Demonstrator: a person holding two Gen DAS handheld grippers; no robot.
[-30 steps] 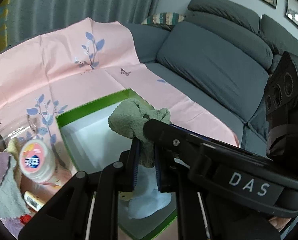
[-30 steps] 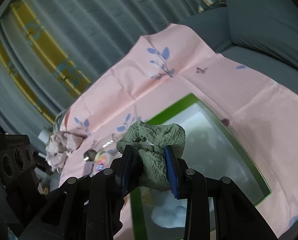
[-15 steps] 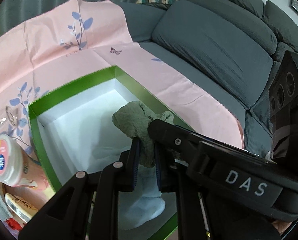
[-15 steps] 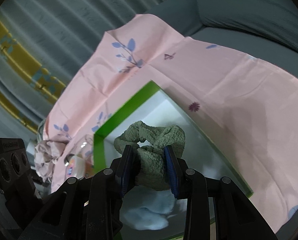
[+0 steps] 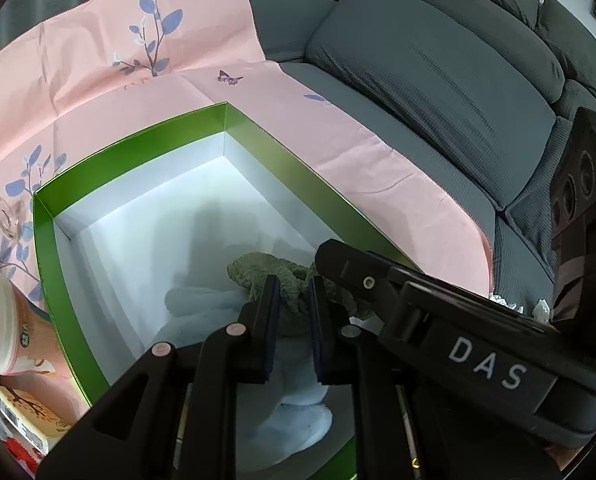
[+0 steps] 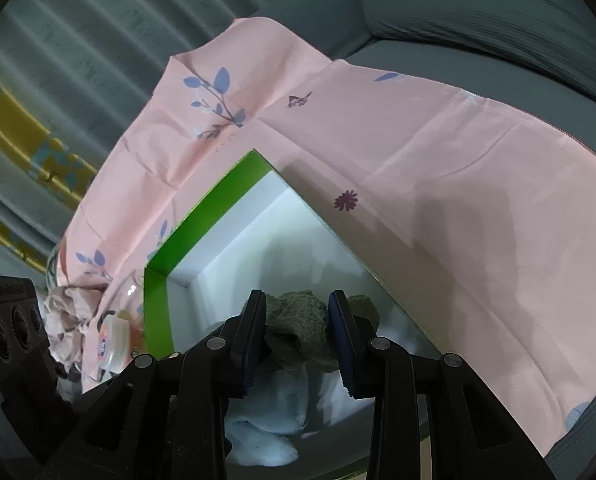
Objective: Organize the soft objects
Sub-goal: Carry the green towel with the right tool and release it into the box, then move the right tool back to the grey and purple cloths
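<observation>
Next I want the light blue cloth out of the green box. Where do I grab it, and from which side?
Pinch the raised fold of the light blue cloth left of the green cloth, coming from above into the green box. It lies crumpled on the floor, and the walls bar a side approach.

Soft daylight, strong fisheye edges

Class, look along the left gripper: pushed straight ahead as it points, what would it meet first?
Probably the pale blue cloth in the green box; the left gripper already holds the green cloth. Depth is uncertain.
</observation>
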